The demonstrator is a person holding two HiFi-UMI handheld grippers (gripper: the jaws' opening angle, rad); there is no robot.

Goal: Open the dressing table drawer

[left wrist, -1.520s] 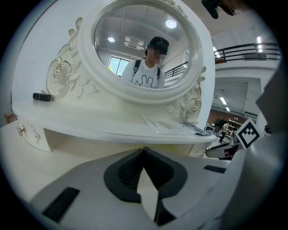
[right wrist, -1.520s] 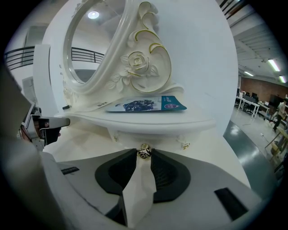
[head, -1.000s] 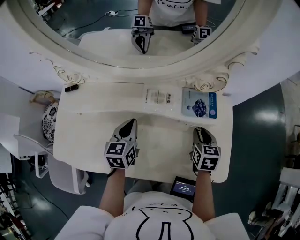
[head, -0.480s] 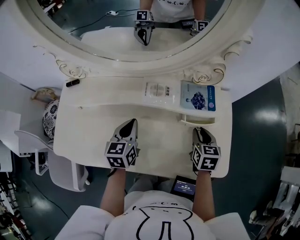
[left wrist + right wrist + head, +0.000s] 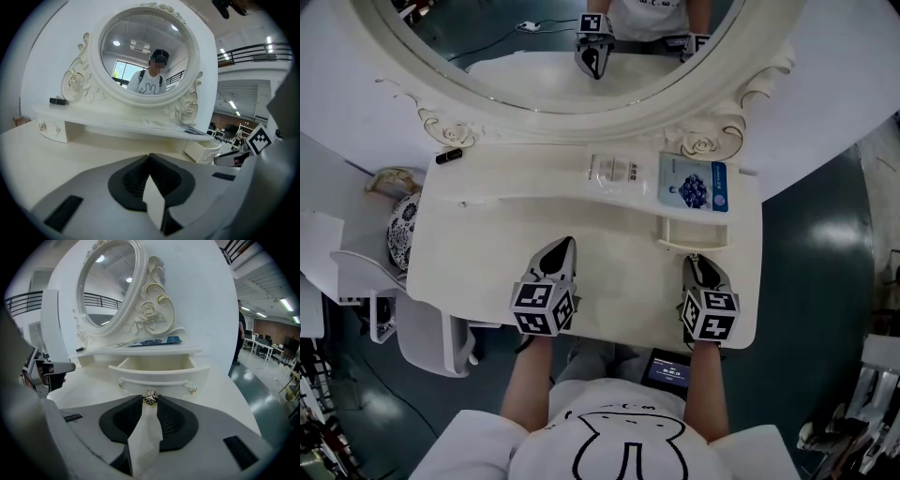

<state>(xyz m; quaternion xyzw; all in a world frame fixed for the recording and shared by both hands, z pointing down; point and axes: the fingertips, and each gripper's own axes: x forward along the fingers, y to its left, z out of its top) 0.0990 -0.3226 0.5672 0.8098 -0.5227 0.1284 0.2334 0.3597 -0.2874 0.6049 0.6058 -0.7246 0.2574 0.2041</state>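
Note:
The cream dressing table has a small drawer under the right end of its shelf, and the drawer stands pulled out. In the right gripper view the drawer shows its open, empty inside and a round metal knob. My right gripper is shut on that knob; in the head view the right gripper sits just in front of the drawer. My left gripper hovers low over the tabletop's middle. The left gripper is shut with nothing in it.
On the shelf lie a blue packet, a white packet and a small black object. The oval mirror rises behind. A white chair stands at the left, and a dark screen sits below the table's front edge.
The drawer has slid out from under the shelf, with the right gripper on its knob drawing back. The left gripper has also drawn back from the mirror, still shut.

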